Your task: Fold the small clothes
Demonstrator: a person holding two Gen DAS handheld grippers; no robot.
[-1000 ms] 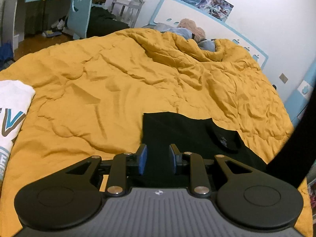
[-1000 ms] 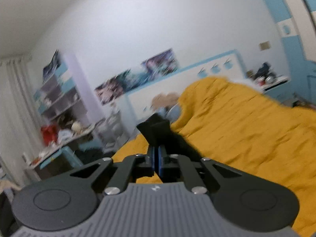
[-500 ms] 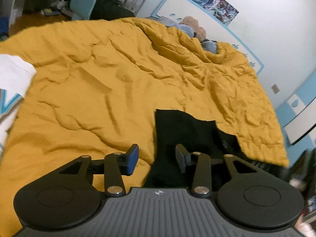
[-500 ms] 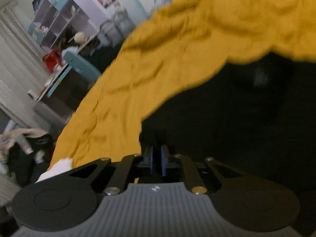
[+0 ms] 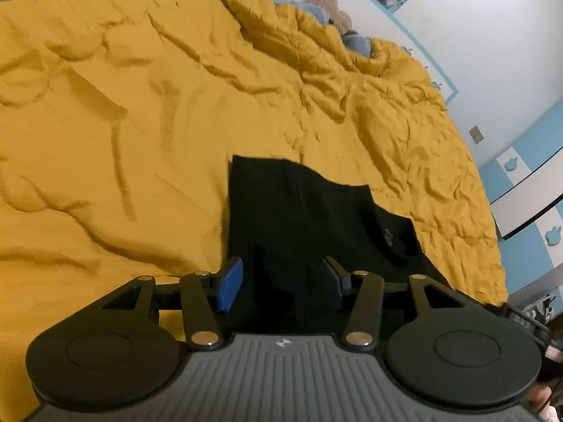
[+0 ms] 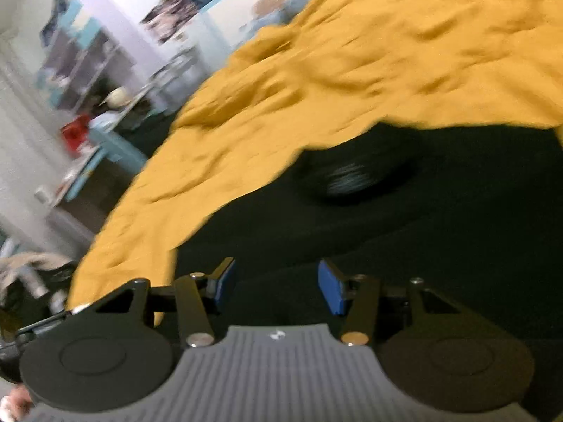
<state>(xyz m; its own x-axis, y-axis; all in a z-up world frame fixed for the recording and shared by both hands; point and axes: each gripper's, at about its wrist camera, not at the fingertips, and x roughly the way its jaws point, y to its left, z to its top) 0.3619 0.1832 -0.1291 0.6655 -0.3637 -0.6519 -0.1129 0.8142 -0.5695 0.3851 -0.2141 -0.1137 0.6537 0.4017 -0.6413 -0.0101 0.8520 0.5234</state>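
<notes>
A black garment lies flat on the yellow quilt, folded into a rough rectangle, with a small label near its right side. My left gripper is open and empty, just above the garment's near edge. In the right wrist view the same black garment fills the lower right, blurred. My right gripper is open and empty, low over the garment near its left edge.
The quilt covers the whole bed and is wrinkled. Stuffed toys lie by the headboard. A blue desk and shelves stand beyond the bed's far side. A wall with blue panels is on the right.
My right gripper came down with the black cloth, laid it on the garment and opened. My left gripper opened wider and moved closer over the garment. The white shirt at left left the view.
</notes>
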